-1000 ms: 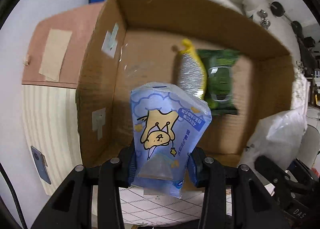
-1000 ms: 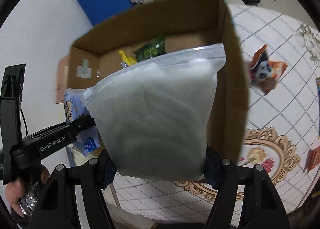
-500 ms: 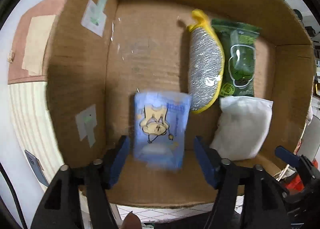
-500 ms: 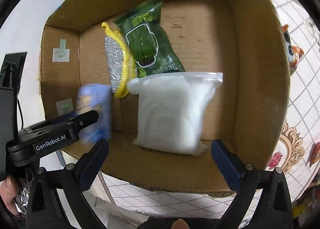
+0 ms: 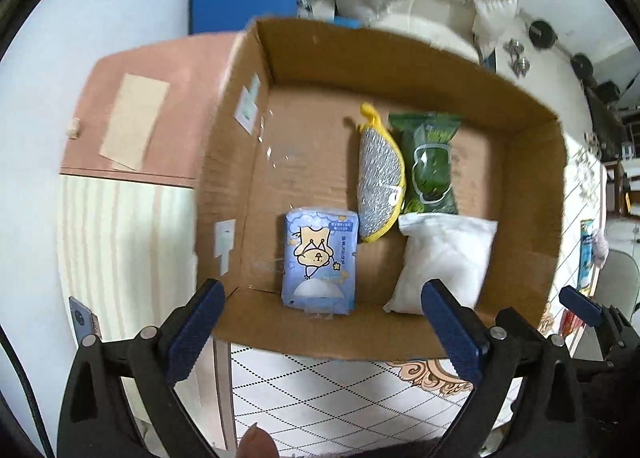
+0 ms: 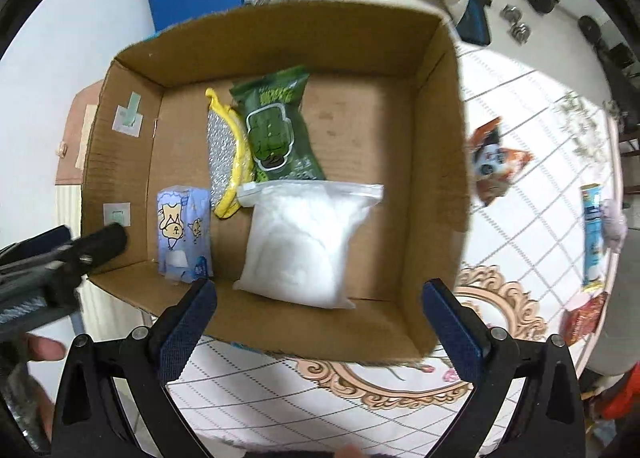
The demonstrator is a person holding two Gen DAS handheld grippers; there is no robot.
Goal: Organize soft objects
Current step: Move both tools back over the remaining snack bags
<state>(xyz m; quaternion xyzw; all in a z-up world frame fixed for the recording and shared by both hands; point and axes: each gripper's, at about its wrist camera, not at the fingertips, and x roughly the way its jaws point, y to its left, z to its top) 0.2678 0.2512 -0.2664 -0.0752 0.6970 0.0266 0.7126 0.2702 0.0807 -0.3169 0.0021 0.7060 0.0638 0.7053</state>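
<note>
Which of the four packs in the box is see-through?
The white zip bag, nearest the right gripper. Its clear plastic shows white filling; the blue, green and silver-and-yellow packs are opaque.

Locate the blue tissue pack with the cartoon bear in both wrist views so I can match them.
Left wrist view: the blue tissue pack lies low and centre on the floor of the cardboard box, just ahead of the open tongs.
Right wrist view: the pack lies at lower left, near the box's left wall.
Shared landmark: the yellow-edged scrubber beside the pack's far right corner.
</note>
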